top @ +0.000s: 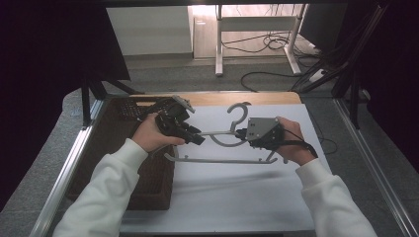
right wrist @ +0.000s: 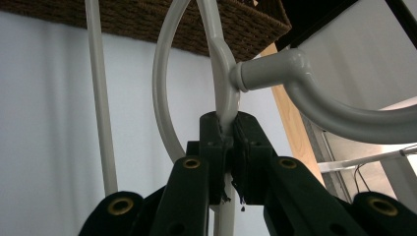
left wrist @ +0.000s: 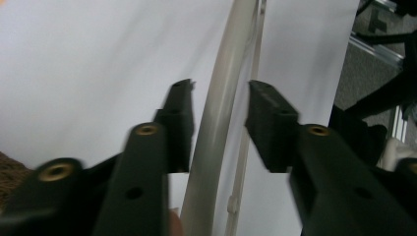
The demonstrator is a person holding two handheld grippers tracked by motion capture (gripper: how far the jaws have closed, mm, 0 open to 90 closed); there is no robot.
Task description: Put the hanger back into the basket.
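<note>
A grey clothes hanger (top: 217, 160) hangs just above the white sheet (top: 232, 197), its hook (top: 238, 112) pointing away from me. My right gripper (top: 240, 132) is shut on the hanger's shoulder bar close to the hook; in the right gripper view the pads of that gripper (right wrist: 226, 123) pinch the hanger's grey rod (right wrist: 223, 64). My left gripper (top: 200, 138) reaches in from the left. In the left gripper view its jaws (left wrist: 221, 93) straddle the hanger's arm (left wrist: 221, 118) with a gap on each side, so it is open.
A brown woven basket (top: 148, 182) lies along the left side of the table, also seen as the basket (right wrist: 147, 19) at the top of the right gripper view. Metal rails (top: 69, 168) edge the table. A wooden strip (top: 247, 98) runs along the back; cables lie on the floor beyond.
</note>
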